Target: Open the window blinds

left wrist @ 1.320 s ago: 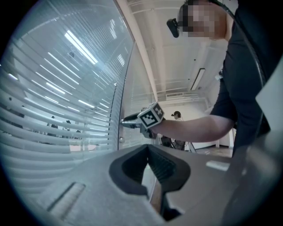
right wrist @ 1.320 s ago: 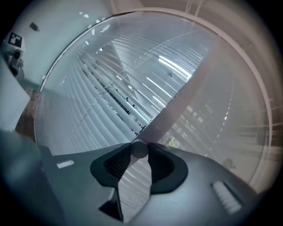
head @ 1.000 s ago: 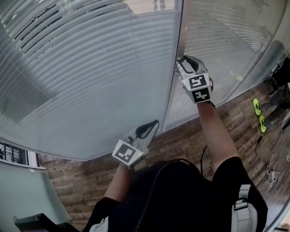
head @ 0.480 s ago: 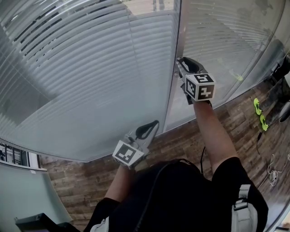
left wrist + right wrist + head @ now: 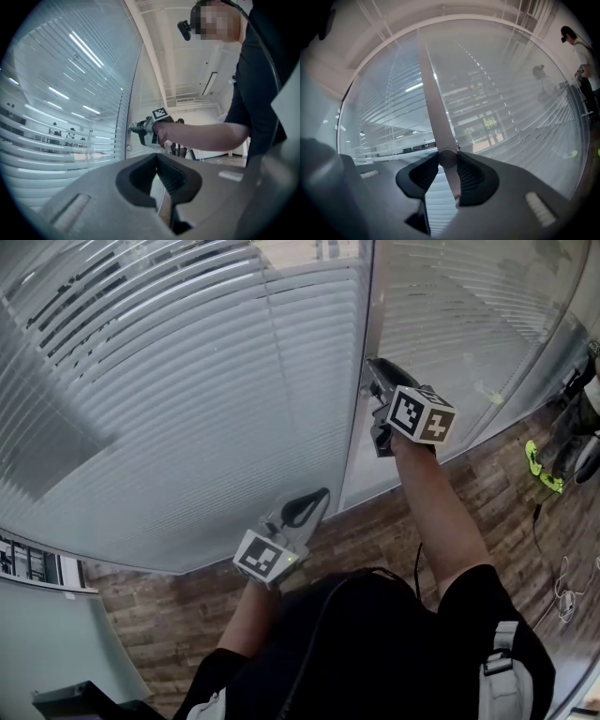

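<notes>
My left fingers [image 5: 174,179] are pressed together and hold nothing, just short of the blinds [image 5: 187,381]. My right fingers [image 5: 471,178] clamp a round knob [image 5: 447,158] on the window post [image 5: 433,93], with slats to either side.

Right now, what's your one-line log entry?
right gripper: shut on blinds knob | left gripper: shut, empty | blinds: down
</notes>
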The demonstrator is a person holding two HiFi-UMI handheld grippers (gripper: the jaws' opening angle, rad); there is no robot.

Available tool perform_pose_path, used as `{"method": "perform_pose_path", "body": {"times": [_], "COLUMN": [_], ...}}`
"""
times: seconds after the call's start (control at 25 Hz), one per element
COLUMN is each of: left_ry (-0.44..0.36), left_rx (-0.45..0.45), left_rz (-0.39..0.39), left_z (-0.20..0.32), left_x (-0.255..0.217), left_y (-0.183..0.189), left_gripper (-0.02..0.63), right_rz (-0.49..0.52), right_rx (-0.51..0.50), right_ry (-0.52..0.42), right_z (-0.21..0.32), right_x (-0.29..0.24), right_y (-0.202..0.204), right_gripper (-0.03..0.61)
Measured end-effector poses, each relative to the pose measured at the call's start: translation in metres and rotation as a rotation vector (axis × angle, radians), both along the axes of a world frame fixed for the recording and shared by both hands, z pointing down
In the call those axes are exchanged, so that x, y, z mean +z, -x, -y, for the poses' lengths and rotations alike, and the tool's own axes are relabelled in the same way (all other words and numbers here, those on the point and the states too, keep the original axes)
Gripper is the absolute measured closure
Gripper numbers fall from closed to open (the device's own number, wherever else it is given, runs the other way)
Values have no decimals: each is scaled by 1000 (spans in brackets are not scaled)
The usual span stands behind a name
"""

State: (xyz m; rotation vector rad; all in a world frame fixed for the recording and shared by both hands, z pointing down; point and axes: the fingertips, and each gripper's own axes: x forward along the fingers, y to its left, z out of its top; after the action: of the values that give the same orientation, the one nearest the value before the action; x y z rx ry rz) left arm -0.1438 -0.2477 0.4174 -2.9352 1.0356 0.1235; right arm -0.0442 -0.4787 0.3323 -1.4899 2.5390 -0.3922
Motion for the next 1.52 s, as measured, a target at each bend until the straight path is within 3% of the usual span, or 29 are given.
{"method": "perform_pose_path", "body": {"times": [0.16, 0.36, 0.56, 0.84, 1.0, 1.16, 1.52], "left_ry": [-28, 10, -2, 25, 26, 5, 43], "left_rx": [-2, 5, 11, 17, 14, 3, 23], "left_rz": [-4, 1, -15, 4, 4, -14, 7], "left_z": [3, 3, 4, 2, 3, 5, 2], "left_x": [6, 4, 8, -1, 0, 5, 2], "left_y": [2, 1, -1, -3, -1, 4, -3], "left_gripper": [609, 609, 609, 609, 609, 609, 609], "right_rz": [-11, -11, -6, -74, -54, -96, -183], "right_rx": [5, 3, -4, -12, -41, -64, -97], "right_ry": [-10, -13, -20, -49, -64, -102, -188], "right_z": [0, 1, 0, 1, 0, -5, -26], "right_x": [0, 1, 1, 1, 0, -3, -4], "right_y": [0, 1, 1, 2, 2, 4, -2], "right_gripper": [451, 451, 451, 445, 422, 407, 420]}}
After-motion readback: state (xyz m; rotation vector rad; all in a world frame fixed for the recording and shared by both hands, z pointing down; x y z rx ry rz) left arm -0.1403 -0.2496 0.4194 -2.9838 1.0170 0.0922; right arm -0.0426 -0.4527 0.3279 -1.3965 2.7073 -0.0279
